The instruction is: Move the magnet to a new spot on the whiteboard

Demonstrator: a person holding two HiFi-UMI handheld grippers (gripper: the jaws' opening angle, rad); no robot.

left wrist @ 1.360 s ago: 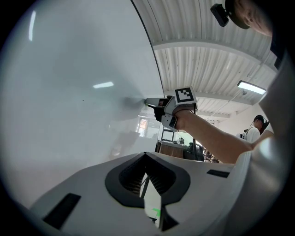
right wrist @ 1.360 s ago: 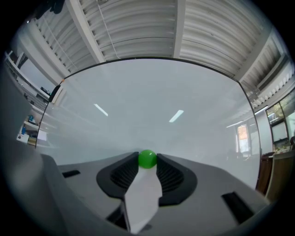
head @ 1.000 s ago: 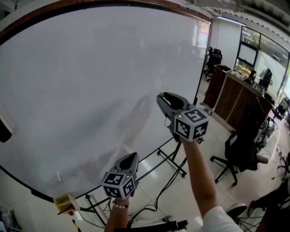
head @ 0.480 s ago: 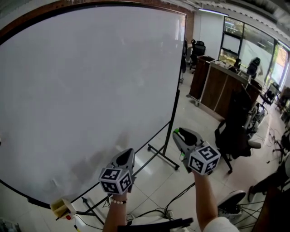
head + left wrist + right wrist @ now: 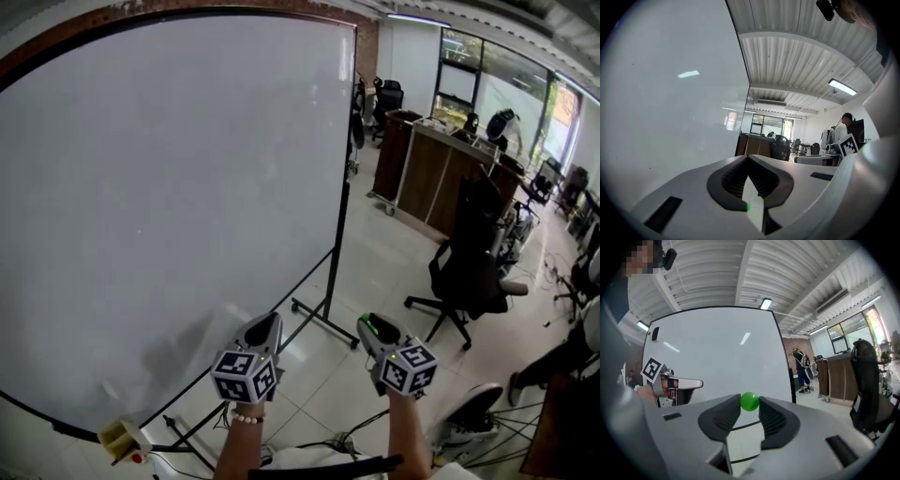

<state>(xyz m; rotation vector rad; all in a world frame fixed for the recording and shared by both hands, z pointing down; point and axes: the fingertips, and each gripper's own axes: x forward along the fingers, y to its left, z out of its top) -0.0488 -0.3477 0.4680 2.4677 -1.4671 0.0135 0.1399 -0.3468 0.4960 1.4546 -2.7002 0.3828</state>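
Note:
The small green ball magnet [image 5: 750, 401] is pinched between the tips of my right gripper [image 5: 750, 404], which is shut on it. In the head view my right gripper [image 5: 370, 324] hangs low over the floor, to the right of the whiteboard [image 5: 169, 187] and clear of it, a green spot at its tip. My left gripper [image 5: 266, 327] is held low beside the board's bottom right part. Its jaws meet at the tip with nothing between them [image 5: 747, 157]. The board's face [image 5: 717, 357] fills the space ahead of the right gripper.
The board's wheeled stand [image 5: 325, 322] and cables lie on the tiled floor below the grippers. A black office chair [image 5: 469, 272] and a wooden counter [image 5: 441, 173] stand to the right. A small tray [image 5: 120, 437] hangs at the board's bottom left. A black item [image 5: 655, 333] sticks to the board's top left.
My right gripper has dropped from the whiteboard's face down and to the right, carrying the green magnet away from the board. The left gripper has barely moved. The head view has swung right.

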